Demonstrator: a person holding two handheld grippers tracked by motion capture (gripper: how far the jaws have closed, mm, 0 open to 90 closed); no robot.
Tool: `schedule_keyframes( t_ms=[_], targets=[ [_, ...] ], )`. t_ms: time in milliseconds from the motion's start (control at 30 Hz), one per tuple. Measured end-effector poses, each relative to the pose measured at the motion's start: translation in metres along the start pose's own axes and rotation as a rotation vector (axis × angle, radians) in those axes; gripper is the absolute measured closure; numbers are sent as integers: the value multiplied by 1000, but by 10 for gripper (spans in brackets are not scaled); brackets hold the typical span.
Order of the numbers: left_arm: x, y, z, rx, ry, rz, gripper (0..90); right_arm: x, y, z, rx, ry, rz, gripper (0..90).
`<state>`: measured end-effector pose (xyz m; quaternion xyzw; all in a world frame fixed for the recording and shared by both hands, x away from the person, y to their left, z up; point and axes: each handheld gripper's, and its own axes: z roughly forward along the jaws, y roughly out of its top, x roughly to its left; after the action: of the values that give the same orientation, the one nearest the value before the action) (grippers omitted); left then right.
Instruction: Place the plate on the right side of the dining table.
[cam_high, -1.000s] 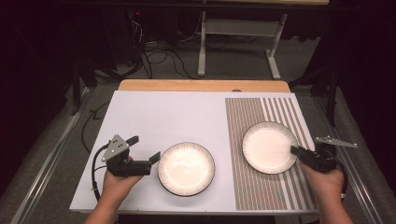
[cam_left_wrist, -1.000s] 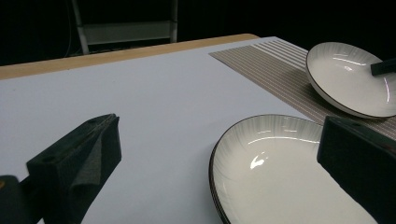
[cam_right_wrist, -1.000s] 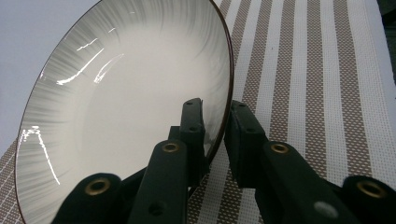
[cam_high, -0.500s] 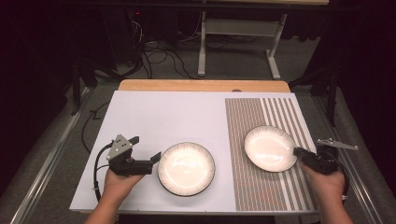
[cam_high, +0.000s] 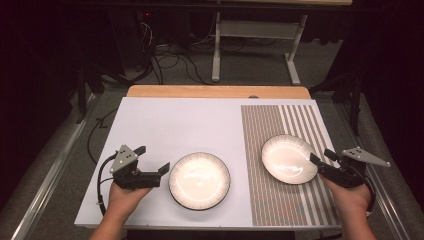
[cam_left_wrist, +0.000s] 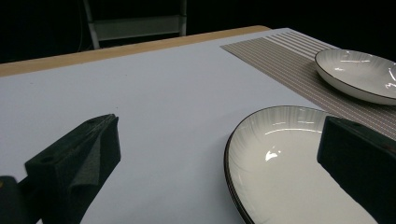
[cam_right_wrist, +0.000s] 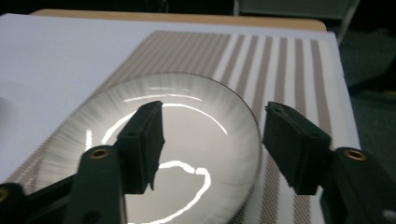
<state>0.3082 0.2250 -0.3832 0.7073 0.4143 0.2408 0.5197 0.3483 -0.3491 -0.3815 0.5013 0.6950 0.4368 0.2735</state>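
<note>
Dark room; grey carpet floor (cam_high: 180, 75) strewn with cables (cam_high: 165, 55); white metal frame (cam_high: 255, 37) seen behind bench (cam_high: 200, 120).

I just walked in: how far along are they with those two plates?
Nothing looks finished. Both plates lie apart on the table, the left plate on the plain surface, the right plate on the striped mat. The left gripper and right gripper are open at their rims; gripping and moving remain.

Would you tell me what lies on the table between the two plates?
Nothing: in the high view, bare white surface and striped mat edge separate the left plate from the right plate.
</note>
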Motion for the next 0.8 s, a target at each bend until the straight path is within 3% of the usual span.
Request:
schedule_keyframes(
  t_ms=[167,400,600,800],
  targets=[
    [-3,1,-4,-7,-3,11,3,28,7,-4,-53,77,-72,177],
    [-9,4,-8,-27,-15,29,2,78,15,-6,-106,195,-160,16],
    [-14,4,-11,-40,-19,43,2,112,18,-4,-130,265,-188,6],
    [-13,4,-15,-59,-15,40,2,118,16,-3,-129,277,-210,6]
  ],
)
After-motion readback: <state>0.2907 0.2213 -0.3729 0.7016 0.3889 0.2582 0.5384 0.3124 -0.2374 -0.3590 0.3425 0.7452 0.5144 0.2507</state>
